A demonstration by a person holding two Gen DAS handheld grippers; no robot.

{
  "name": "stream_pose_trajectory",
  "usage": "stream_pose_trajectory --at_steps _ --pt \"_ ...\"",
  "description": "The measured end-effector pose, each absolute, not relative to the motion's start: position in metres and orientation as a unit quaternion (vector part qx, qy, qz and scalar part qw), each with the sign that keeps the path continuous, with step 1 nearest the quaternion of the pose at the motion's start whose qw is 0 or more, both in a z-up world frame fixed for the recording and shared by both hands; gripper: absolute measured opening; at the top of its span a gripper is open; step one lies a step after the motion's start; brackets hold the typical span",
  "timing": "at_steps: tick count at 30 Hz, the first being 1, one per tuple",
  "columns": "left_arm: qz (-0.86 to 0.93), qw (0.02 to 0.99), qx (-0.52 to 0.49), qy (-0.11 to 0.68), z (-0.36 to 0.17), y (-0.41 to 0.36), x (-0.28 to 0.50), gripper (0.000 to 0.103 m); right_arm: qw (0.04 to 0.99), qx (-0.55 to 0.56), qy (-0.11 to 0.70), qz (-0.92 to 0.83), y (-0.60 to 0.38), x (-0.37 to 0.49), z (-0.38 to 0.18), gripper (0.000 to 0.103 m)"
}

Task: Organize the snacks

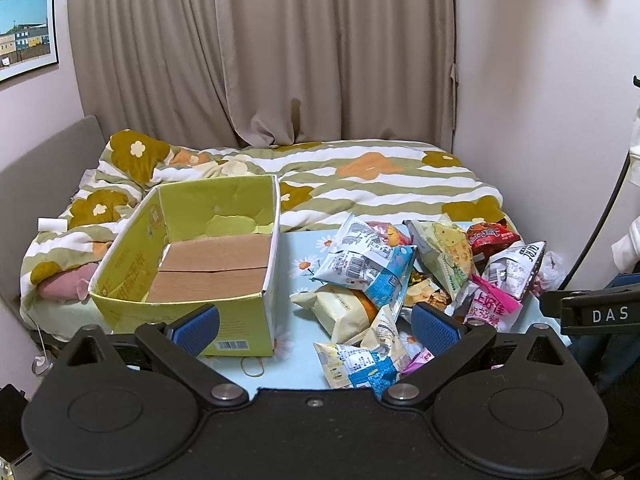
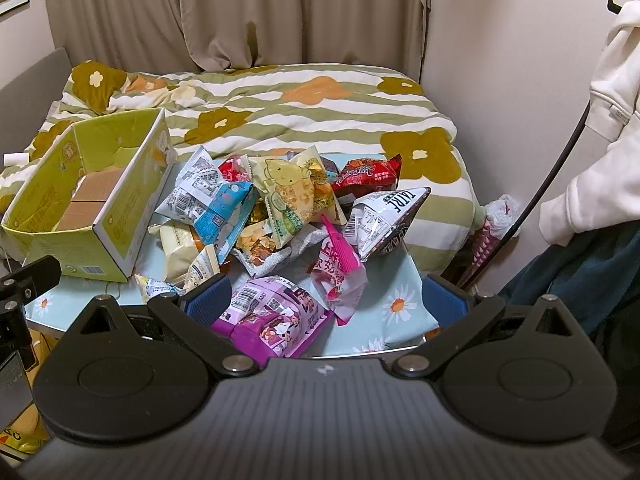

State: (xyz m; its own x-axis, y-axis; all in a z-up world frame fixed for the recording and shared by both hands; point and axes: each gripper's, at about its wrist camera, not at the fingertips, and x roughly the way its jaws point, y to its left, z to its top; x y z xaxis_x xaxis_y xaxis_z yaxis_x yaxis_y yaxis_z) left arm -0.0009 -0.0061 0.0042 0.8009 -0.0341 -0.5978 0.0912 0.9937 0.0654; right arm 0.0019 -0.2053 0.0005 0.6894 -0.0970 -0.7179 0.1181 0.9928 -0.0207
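Note:
An open yellow-green cardboard box (image 1: 188, 256) (image 2: 86, 196) stands empty on the left of a small table with a light blue daisy cloth (image 1: 304, 248) (image 2: 400, 300). To its right lies a heap of snack bags (image 1: 416, 280) (image 2: 280, 208), among them a purple bag (image 2: 272, 316), a pink bag (image 2: 340, 276), a red bag (image 2: 368, 176) and blue-and-white bags (image 1: 368, 268). My left gripper (image 1: 316, 330) is open, hovering at the table's near edge between box and heap. My right gripper (image 2: 326, 304) is open, low over the purple and pink bags. Neither holds anything.
A bed with a striped floral duvet (image 1: 360, 176) (image 2: 304, 108) lies behind the table, curtains and walls beyond. A rubber band (image 1: 252, 368) lies by the box. A person's cream sleeve (image 2: 608, 112) and a black cable (image 2: 556, 172) are at the right.

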Motion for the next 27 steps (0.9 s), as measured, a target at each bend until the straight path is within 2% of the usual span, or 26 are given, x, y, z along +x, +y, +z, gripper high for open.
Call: stream_pose_trajectory --at_steps 27 --pt "-0.032 0.947 0.046 0.315 0.0058 -0.0026 -0.0004 0.103 0.919 0.014 0.389 -0.059 -0.2052 0.0024 0.0015 0.103"
